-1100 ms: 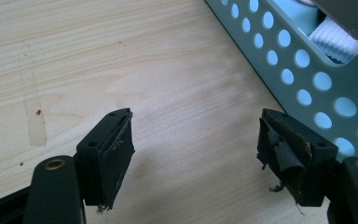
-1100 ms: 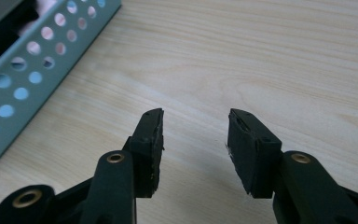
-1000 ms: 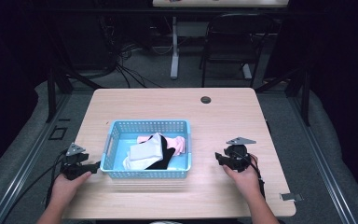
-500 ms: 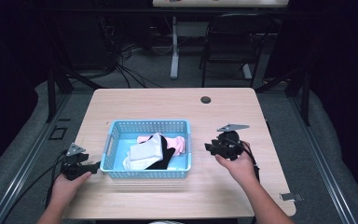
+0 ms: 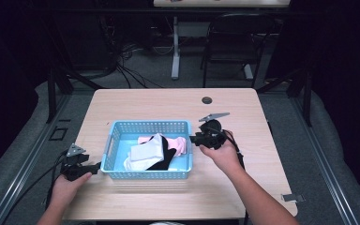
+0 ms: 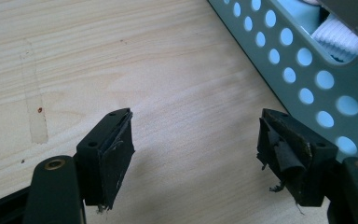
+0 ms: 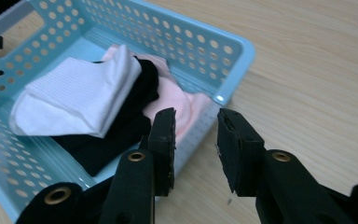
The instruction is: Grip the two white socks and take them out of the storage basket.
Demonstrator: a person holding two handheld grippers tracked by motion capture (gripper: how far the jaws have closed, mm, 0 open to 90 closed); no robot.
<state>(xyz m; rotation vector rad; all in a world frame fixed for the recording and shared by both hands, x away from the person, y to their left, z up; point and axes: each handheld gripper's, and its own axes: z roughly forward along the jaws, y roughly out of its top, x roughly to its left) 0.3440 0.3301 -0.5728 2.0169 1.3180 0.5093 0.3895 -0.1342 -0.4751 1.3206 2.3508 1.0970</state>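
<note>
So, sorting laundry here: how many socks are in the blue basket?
3 show in the blue basket: white sock on top, black sock beneath, pink sock at the right end. More may be hidden.

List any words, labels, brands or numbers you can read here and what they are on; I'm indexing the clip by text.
None: no readable text stands anywhere.
The basket shows holes, no label.
The white sock, black sock and pink sock are plain.
The table shows bare wood grain.
The right gripper and left gripper carry no marking.

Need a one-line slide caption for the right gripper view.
Right gripper, jaws open, above the blue basket's rim, facing white, black and pink socks.
</note>
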